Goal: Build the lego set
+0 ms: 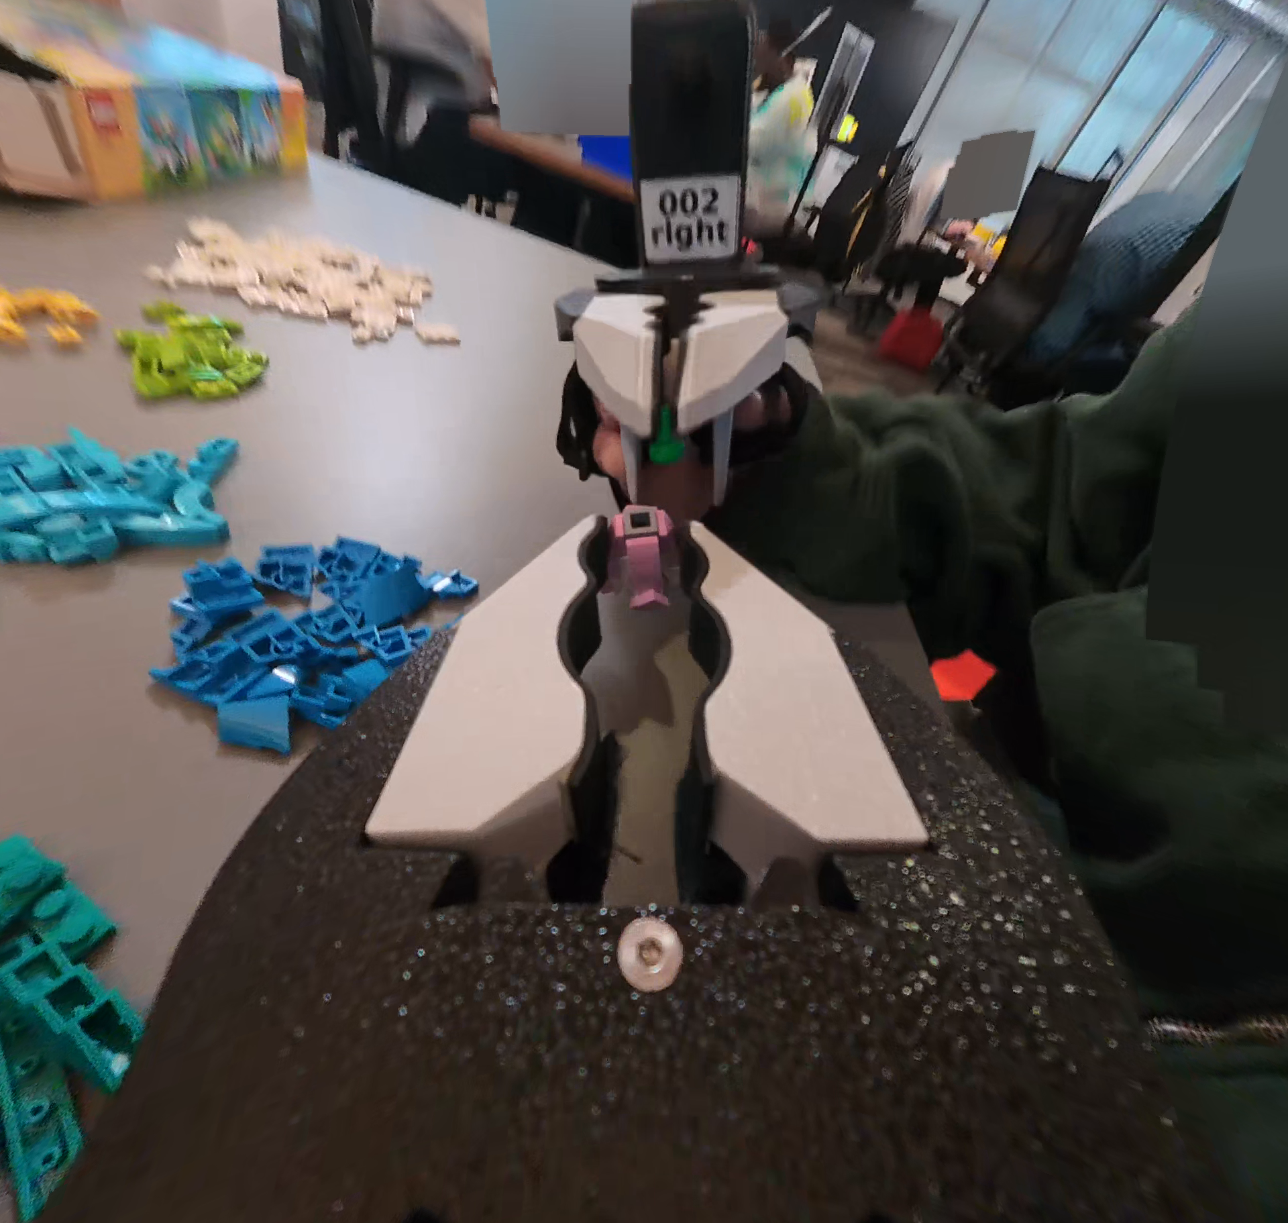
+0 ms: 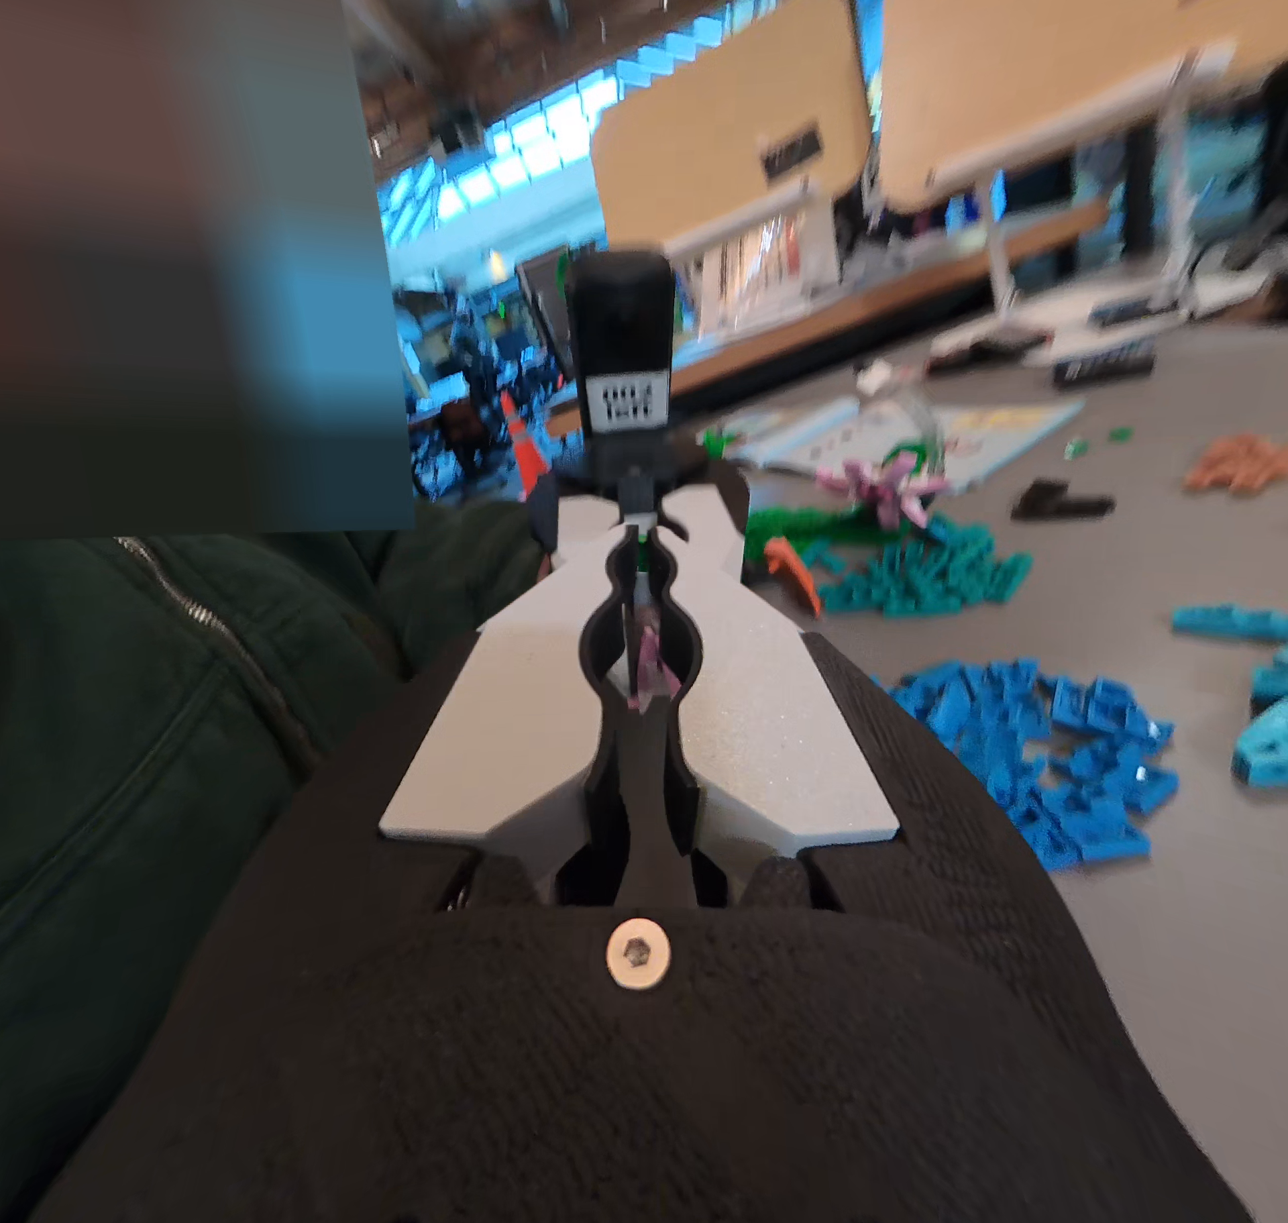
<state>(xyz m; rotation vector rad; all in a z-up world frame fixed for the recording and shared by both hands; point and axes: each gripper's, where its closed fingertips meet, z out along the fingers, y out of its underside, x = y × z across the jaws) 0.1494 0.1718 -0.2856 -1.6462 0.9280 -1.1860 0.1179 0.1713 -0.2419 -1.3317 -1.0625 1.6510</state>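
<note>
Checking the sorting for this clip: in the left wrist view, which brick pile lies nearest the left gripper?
The dark blue pile, just beside the left gripper. The turquoise, lime and white piles lie farther up the table.

A pink piece [image 1: 640, 566] and a green piece [image 1: 663, 442] are seen; blue bricks [image 1: 307, 639], lime bricks [image 1: 192, 356] and white bricks [image 1: 307, 276] are spread on the grey counter [image 1: 390, 437].

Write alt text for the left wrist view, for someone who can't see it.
The left gripper pinches a small pink lego piece at its tips, facing the right gripper, which holds a small green piece. Sorted lego piles lie on the grey table at left.
</note>
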